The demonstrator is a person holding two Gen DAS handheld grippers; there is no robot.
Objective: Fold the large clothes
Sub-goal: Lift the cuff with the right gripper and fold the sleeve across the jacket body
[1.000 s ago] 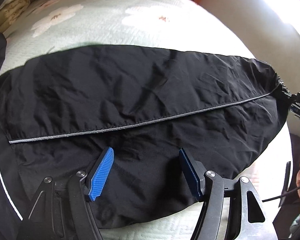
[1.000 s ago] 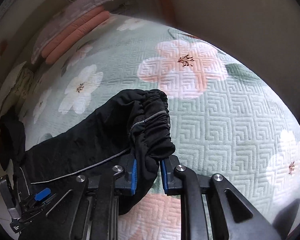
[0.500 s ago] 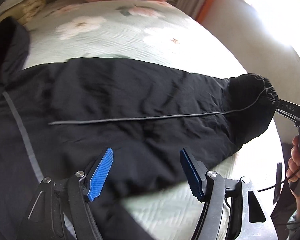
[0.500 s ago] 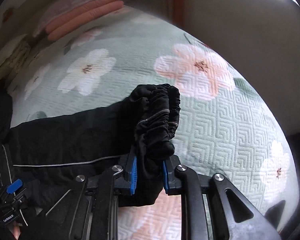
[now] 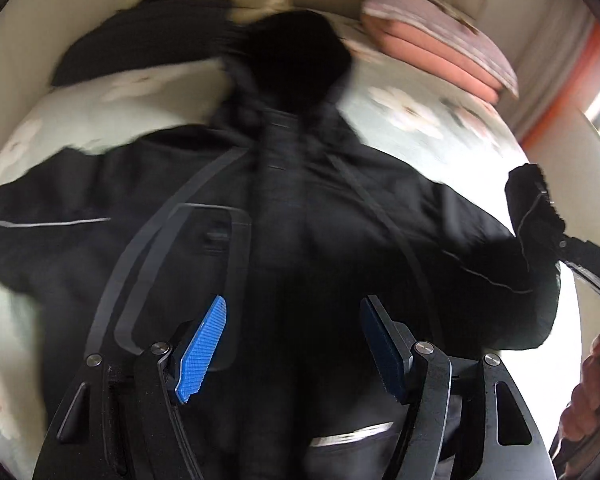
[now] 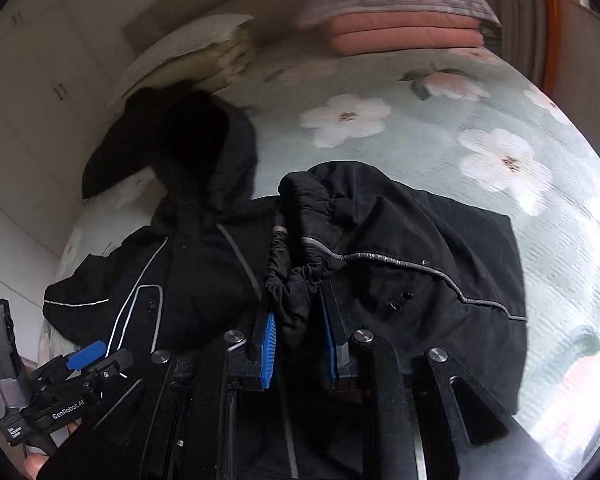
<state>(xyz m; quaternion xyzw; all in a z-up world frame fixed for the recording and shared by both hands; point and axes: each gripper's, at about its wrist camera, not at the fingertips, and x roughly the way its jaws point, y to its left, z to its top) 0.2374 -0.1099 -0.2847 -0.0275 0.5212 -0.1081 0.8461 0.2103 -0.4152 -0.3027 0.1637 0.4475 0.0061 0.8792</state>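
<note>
Right wrist view shows the right gripper pinching the elastic cuff of a black jacket spread on the floral bedspread. Over the jacket's chest, the left gripper hangs with its fingers spread, holding nothing.

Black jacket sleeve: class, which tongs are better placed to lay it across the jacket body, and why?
Right. The right tongs are clamped on the black elastic sleeve cuff, already over the black jacket's body; the left tongs are open, holding nothing.

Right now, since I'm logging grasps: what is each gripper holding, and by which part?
The right gripper clamps the black hooded jacket by its elasticated sleeve cuff. The left gripper is open, holding nothing.
</note>
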